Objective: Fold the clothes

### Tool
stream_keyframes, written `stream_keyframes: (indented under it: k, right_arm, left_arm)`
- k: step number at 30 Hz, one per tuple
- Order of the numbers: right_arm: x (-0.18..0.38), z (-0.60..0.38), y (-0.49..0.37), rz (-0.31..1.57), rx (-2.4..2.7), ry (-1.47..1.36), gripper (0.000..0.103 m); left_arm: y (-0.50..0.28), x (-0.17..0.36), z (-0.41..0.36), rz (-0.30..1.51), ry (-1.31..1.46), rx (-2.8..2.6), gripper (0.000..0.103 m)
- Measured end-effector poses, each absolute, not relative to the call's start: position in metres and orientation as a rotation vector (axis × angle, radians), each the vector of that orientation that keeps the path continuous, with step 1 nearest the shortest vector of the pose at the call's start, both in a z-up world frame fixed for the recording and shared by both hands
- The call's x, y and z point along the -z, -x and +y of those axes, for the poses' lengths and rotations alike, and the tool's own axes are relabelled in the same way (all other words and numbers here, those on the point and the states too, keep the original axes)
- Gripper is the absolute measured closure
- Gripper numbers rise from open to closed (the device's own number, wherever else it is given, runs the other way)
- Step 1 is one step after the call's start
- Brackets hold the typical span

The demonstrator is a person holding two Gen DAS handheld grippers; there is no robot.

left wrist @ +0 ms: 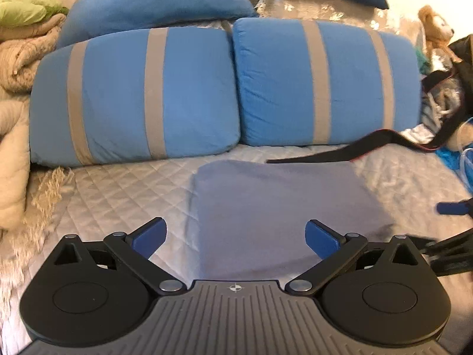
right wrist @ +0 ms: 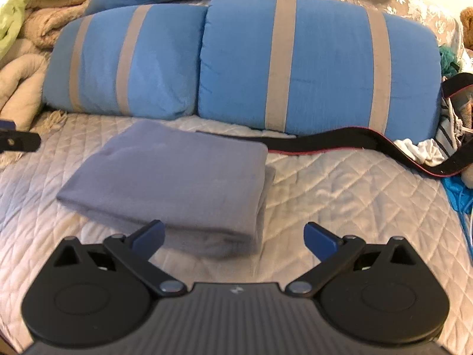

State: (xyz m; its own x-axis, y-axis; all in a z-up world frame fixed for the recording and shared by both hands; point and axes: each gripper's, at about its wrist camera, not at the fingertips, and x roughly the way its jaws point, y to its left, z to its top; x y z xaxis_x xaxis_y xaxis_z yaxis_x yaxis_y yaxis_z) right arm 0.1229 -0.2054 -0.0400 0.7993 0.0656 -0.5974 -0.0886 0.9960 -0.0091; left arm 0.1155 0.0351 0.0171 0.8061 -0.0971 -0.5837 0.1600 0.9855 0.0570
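Left wrist view: the left gripper (left wrist: 235, 238) hangs over the near part of a folded grey cloth (left wrist: 275, 207), its 2 blue-padded fingers (left wrist: 149, 238) spread wide with nothing between them. The cloth lies flat on a quilted bedspread (left wrist: 124, 186). Its left edge runs straight up from just inside the left finger, and its far edge stops short of 2 blue pillows with grey stripes (left wrist: 147, 94) that stand across the bed. A strip of bare quilt lies between the cloth's far edge and the pillows, and a broader stretch is open to the left, up to a fringed beige blanket (left wrist: 17, 136). A black strap with a red edge (left wrist: 348, 149) touches the cloth's far right corner. At the right edge the tip of the right gripper (left wrist: 452, 207) shows, blurred.

Right wrist view: the right gripper (right wrist: 233, 238) is also spread wide and holds nothing. The grey cloth (right wrist: 174, 177) sits left of centre, a thick stack with its folded near edge just beyond the left finger (right wrist: 149, 236) and its right edge between the 2 fingers. Right of that edge the bedspread (right wrist: 354, 201) is open as far as the strap (right wrist: 325, 145) and a heap of white and striped fabric (right wrist: 425, 151). The pillows (right wrist: 310, 65) close off the far side. The left gripper (right wrist: 17, 140) pokes in at the left edge, apart from the cloth.
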Motion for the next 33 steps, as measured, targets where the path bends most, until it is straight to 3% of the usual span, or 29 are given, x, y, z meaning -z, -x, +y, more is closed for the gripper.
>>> stream_keyframes:
  k: [13, 33]
  right_arm:
    - [0.052, -0.188, -0.075, 0.699, -0.1, 0.069, 0.0]
    - [0.072, -0.18, -0.08, 0.83, -0.127, 0.088, 0.0]
  left_arm:
    - [-0.056, 0.015, 0.025, 0.632, 0.009, 0.136, 0.001]
    - [-0.062, 0.039, 0.014, 0.761, -0.085, 0.069, 0.0]
